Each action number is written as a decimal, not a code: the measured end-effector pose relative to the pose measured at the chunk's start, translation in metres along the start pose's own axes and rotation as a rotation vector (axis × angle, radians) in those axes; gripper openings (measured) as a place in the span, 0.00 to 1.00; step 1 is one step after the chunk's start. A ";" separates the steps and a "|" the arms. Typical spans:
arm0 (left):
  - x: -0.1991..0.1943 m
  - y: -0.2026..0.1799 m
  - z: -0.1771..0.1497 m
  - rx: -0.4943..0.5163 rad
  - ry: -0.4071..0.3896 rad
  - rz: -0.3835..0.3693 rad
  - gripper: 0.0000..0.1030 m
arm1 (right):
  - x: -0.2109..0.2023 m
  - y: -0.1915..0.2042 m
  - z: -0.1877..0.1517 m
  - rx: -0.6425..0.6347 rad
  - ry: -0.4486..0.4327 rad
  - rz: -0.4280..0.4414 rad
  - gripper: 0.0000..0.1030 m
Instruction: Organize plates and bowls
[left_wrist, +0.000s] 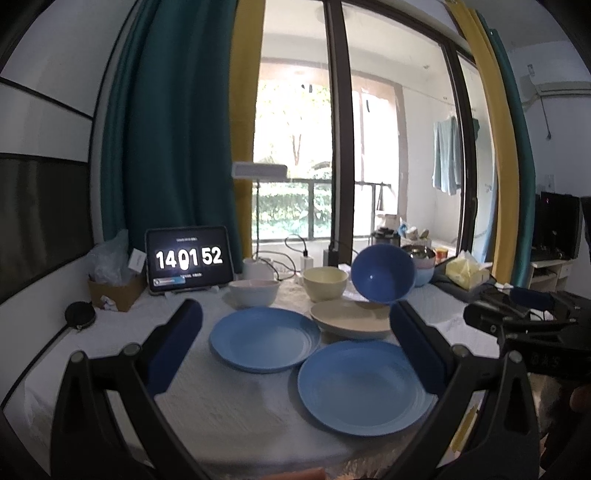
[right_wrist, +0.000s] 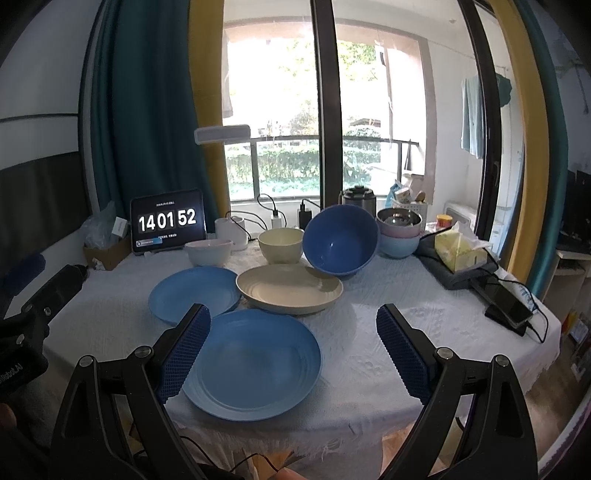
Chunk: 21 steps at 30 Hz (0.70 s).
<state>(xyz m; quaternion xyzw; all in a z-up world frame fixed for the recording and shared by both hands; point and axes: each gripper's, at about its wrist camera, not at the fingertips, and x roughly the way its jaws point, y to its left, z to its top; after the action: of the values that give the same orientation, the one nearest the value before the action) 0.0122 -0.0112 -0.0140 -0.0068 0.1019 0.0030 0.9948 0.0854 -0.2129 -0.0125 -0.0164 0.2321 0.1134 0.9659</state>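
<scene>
In the left wrist view, the left gripper (left_wrist: 295, 332) is held released above the table (left_wrist: 207, 402), its two blue-padded fingers (left_wrist: 177, 343) spread wide with nothing between them. Two blue plates are seen between the fingers: the far blue plate (left_wrist: 264, 339) near the centre and the near blue plate (left_wrist: 364, 387) at about 4 o'clock from it, their rims just overlapping. A beige plate (left_wrist: 347, 319) lies at 2 o'clock of the far blue plate. Behind it, a dark blue bowl (left_wrist: 382, 274) is tipped on its side, its opening turned toward the camera. A cream bowl (left_wrist: 325, 283) and a white bowl (left_wrist: 254, 292) stand upright at 12 o'clock. A tablet clock (left_wrist: 189, 258) is propped at 10 o'clock. The right gripper (left_wrist: 517, 317) is partly seen at 3 o'clock.

In the right wrist view, the right gripper (right_wrist: 293, 350) is likewise released, empty, over the near blue plate (right_wrist: 255, 363). The beige plate (right_wrist: 290, 288) lies at 12 o'clock, the far blue plate (right_wrist: 194, 293) at 10 o'clock, and the tipped dark blue bowl (right_wrist: 340, 242) at 1 o'clock, leaning against the beige plate's far rim. A stack of bowls (right_wrist: 399, 232) stands to its right, topped by a metal one.
</scene>
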 end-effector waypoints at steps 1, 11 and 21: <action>0.004 -0.003 -0.001 0.005 0.010 -0.004 0.99 | 0.003 -0.002 -0.001 0.004 0.003 0.000 0.92; 0.040 -0.020 -0.013 0.030 0.110 -0.028 0.99 | 0.040 -0.023 -0.012 0.050 0.084 -0.007 0.92; 0.082 -0.026 -0.015 0.045 0.184 -0.021 0.99 | 0.080 -0.041 -0.014 0.089 0.151 -0.008 0.92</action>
<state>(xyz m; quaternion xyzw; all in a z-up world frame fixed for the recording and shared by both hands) 0.0899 -0.0369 -0.0451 0.0141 0.1928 -0.0102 0.9811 0.1576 -0.2368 -0.0619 0.0173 0.3089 0.0976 0.9459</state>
